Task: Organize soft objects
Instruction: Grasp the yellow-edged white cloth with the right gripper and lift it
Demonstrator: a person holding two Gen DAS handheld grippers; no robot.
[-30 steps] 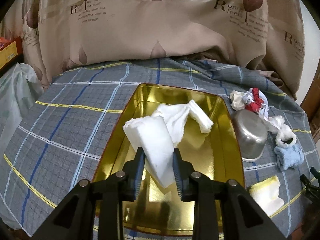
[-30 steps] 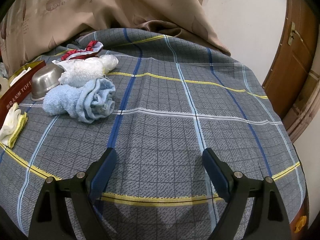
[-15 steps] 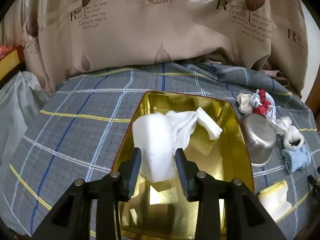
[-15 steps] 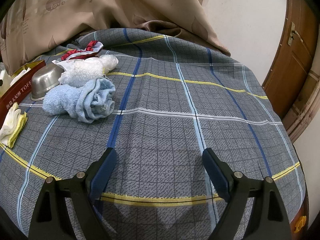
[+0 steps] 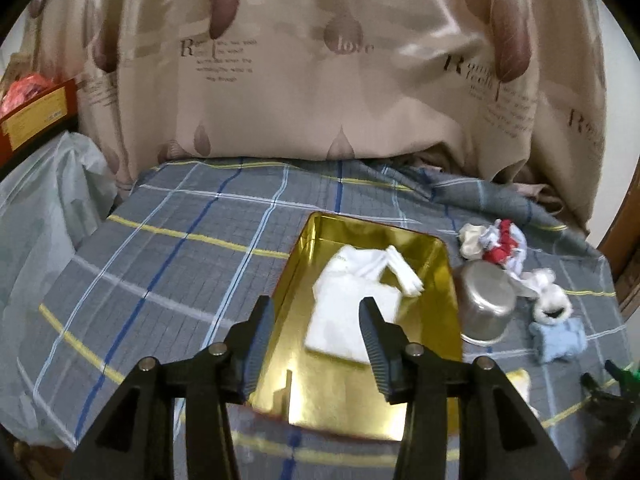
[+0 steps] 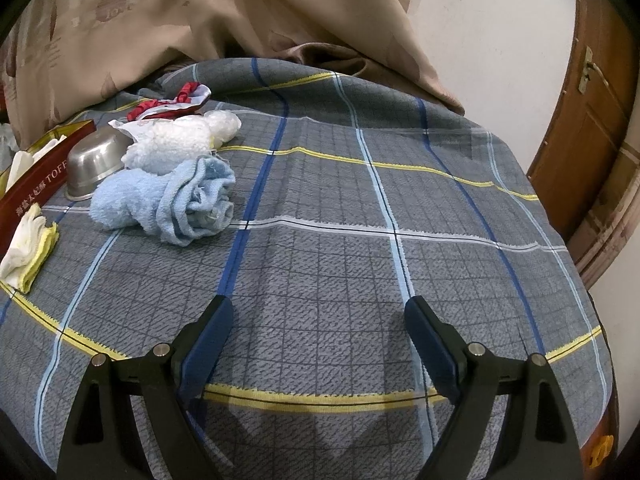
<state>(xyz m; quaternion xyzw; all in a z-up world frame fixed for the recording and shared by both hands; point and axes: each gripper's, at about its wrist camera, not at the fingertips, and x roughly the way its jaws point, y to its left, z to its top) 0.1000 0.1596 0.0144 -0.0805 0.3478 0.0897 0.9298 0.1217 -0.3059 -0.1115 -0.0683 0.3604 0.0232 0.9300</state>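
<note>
Two white cloths (image 5: 352,300) lying loose in gold tin (image 5: 446,280), dropped there for sorting. Left claw (image 5: 316,330) above, opening, nothing pinched. Right claw (image 6: 316,344) spread wide, empty, over table (image 6: 340,248); blue towel (image 6: 168,204) awaiting pickup beside steel bowl (image 6: 94,160).

We see a gold-lined tin (image 5: 442,280) whose outer wall is dark red with pale lettering, and white cloths (image 5: 352,300) lying in it. Our tablecloth (image 6: 320,200) is grey, checked with blue, light-blue, white and yellow stripes. On it are a light-blue towel (image 6: 168,204), a fluffy white sock (image 6: 176,140), a red-and-white bundle (image 5: 500,246), a white-and-yellow cloth (image 6: 28,248) and a silver steel bowl (image 5: 486,304). The curtain (image 5: 320,60) is beige (brown leaf shapes, dark lettering). Both our grippers are black with blue pads (image 6: 208,332).
</note>
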